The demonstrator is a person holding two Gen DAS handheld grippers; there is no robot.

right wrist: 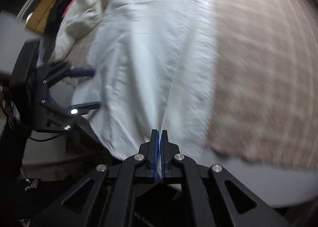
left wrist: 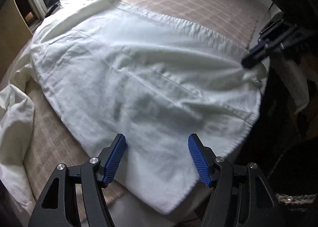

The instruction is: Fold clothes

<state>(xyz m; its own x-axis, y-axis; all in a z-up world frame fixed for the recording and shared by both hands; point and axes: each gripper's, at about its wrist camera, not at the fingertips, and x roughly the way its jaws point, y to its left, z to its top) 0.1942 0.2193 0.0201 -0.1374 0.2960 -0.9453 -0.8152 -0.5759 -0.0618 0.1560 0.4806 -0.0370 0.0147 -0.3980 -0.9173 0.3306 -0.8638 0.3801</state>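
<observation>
The white garment (left wrist: 139, 80) lies spread on the bed (left wrist: 188, 2), mostly flat with shallow wrinkles; its long axis runs from the near hem by your grippers away toward the collar end at the far left in the left wrist view. Near hem hangs at the bed's front edge. Your right gripper (right wrist: 159, 137) is closed on that hem — cloth is pinched between the blue pads and fans out straight ahead of it in taut ridges, so the garment lies directly forward of the right tongs along their pointing line. Your left gripper (left wrist: 157, 147) is wide open and holds nothing; its pads straddle the near corner of the hem, cloth passing between and under them, whether touching I can't tell. So the two grippers sit along the same hem edge, right one off to the side of the left, well apart. The right wrist view is motion-blurred, so fine detail there is unreliable. A second pale cloth (left wrist: 14, 123) is bunched at the bed's left side, just beside the garment. My read — the hem corner already sits inside the left jaws, so closing there would give you both hem corners. Which fold stage this is, the frames don't settle.
</observation>
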